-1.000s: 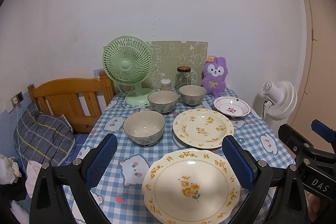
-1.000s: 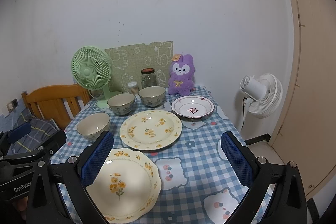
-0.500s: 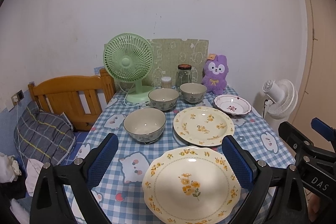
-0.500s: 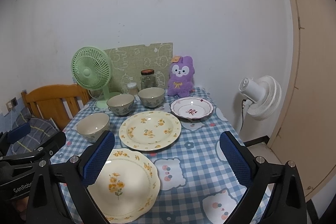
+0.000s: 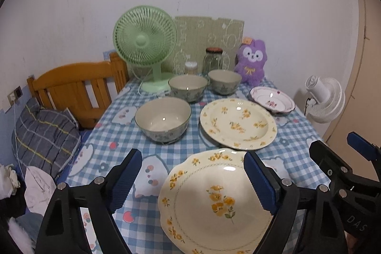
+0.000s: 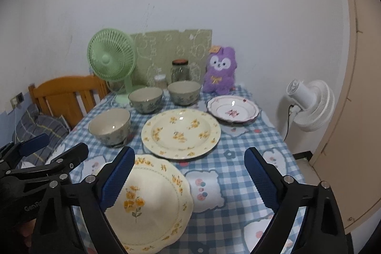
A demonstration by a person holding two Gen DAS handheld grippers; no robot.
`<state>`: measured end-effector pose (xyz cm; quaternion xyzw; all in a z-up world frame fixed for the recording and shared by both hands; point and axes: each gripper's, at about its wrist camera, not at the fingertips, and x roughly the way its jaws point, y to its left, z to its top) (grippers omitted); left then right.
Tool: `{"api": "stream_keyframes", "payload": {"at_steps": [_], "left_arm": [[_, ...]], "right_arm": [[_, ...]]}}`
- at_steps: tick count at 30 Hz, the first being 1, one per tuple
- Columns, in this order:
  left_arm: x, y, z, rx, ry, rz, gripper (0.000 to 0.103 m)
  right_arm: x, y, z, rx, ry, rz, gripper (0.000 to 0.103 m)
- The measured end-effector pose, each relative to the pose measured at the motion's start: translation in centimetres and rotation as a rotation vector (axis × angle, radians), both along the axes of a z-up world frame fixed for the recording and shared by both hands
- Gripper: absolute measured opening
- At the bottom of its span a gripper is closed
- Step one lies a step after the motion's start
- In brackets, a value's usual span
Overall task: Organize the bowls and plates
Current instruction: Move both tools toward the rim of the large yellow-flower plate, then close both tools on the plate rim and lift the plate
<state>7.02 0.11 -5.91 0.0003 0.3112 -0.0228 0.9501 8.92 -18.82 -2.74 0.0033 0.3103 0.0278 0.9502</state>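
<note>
A blue-checked tablecloth (image 5: 114, 120) covers the table against a white wall. From the left: three bowls (image 5: 163, 119), a round yellow-flowered plate (image 5: 238, 124), a pink-flowered plate (image 5: 272, 100). Nearest lies a scalloped plate (image 5: 214, 204). The left gripper (image 5: 193, 179) and right gripper (image 6: 189, 174) hang above, jaws wide but closing, gripping nothing.

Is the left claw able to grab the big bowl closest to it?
Probably yes. The big bowl stands alone ahead of the left claw, whose jaws are closing with nothing gripped. Only bare tablecloth lies between them; the scalloped plate sits off to the side.
</note>
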Motion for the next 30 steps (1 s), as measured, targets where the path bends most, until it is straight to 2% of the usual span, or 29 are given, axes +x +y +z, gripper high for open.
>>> {"api": "stream_keyframes", "payload": {"at_steps": [5, 12, 21, 30], "left_arm": [[1.4, 0.2, -2.0, 0.005, 0.059, -0.003, 0.085], [2.9, 0.7, -5.3, 0.016, 0.150, 0.000, 0.082], [4.7, 2.0, -8.9, 0.041, 0.239, 0.036, 0.078], [5.3, 2.0, -11.0, 0.046, 0.297, 0.036, 0.069]], "right_arm": [[1.1, 0.4, -2.2, -0.004, 0.061, -0.004, 0.093], [3.2, 1.3, -5.7, -0.015, 0.175, -0.006, 0.088], [5.3, 1.6, -9.6, 0.004, 0.277, -0.022, 0.080], [5.6, 1.3, -11.5, 0.010, 0.337, -0.030, 0.073]]}}
